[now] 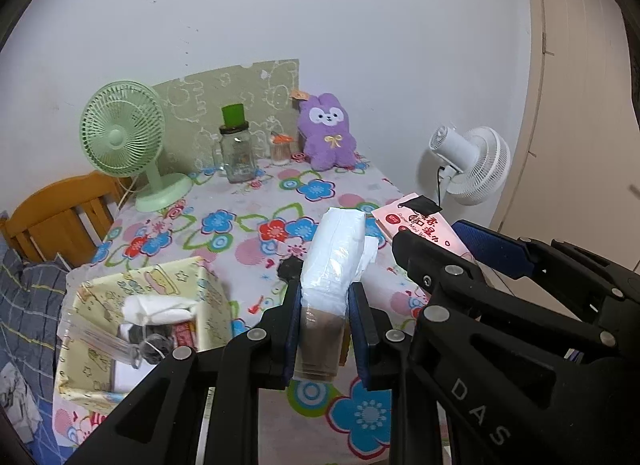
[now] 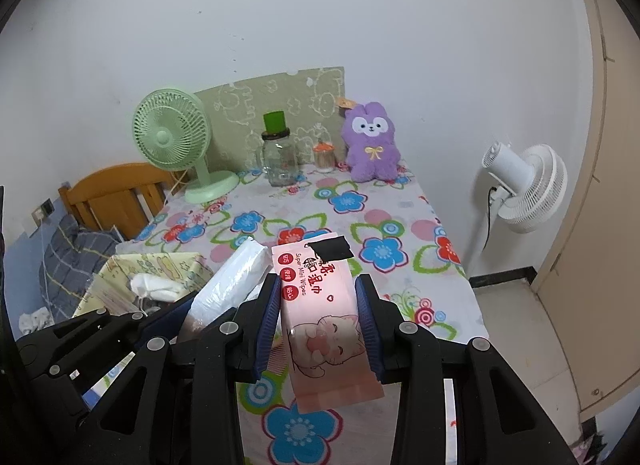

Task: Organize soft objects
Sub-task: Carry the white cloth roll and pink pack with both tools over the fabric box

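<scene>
My left gripper [image 1: 324, 293] is shut on a white tissue pack [image 1: 338, 253] with a brown lower end, held above the flowered table. In the right wrist view this tissue pack [image 2: 230, 281] shows to the left. My right gripper [image 2: 318, 293] is shut on a pink wet-wipes pack [image 2: 320, 305] with a cat drawing and a black tape flap. The same wipes pack [image 1: 420, 229] appears right of the tissue pack in the left wrist view. A yellow patterned box [image 1: 188, 285] stands at the table's left, holding white cloth and small items. A purple plush rabbit [image 1: 329, 131] sits at the back.
A green desk fan [image 1: 124, 141], a glass jar with green lid [image 1: 237, 149] and a small orange-lidded container [image 1: 280, 151] stand along the back of the table [image 1: 256, 201]. A white standing fan [image 1: 472, 165] is off the right edge. A wooden chair [image 1: 60, 213] and a blue plaid cloth [image 1: 24, 305] lie left.
</scene>
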Demonstrator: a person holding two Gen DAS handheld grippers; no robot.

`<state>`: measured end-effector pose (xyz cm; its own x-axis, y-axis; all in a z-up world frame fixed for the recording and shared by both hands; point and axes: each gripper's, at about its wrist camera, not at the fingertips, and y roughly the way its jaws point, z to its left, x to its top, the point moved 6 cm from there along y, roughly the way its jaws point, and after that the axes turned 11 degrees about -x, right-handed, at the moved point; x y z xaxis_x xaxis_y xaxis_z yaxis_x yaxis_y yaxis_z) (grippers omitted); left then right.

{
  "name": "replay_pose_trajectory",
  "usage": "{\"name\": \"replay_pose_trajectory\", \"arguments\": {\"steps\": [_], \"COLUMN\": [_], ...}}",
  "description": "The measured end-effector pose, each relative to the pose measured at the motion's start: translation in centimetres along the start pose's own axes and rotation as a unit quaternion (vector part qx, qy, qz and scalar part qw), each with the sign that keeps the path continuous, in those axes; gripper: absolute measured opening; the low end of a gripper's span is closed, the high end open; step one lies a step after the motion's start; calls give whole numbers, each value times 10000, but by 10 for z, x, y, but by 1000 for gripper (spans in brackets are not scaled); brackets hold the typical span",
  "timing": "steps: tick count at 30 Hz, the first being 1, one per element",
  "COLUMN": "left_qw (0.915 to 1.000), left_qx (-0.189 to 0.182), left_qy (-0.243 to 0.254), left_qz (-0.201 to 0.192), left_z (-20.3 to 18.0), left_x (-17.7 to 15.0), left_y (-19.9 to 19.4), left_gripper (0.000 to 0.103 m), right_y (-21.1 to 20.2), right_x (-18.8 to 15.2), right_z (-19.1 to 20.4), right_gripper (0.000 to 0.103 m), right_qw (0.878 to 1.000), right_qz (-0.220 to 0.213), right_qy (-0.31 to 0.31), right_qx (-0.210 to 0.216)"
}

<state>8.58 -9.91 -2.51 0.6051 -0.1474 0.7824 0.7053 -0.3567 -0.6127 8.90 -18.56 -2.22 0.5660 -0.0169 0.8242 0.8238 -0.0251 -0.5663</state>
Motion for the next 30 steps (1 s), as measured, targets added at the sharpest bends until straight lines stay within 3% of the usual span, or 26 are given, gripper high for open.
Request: {"name": "replay_pose_trajectory", "arguments": {"steps": [30], "left_qw": [9980], "left_qx": [469], "left_qy": [-402], "left_qz": [-121], "left_z": [104], "left_x": [8], "left_y": [-12], "left_gripper": [22], "right_y": [24], "right_x": [26], "right_z": [103], "right_gripper": [41], "right_qw": [9982], "right_qz": [52], "right_qy": [-339], "right_qx": [495]}}
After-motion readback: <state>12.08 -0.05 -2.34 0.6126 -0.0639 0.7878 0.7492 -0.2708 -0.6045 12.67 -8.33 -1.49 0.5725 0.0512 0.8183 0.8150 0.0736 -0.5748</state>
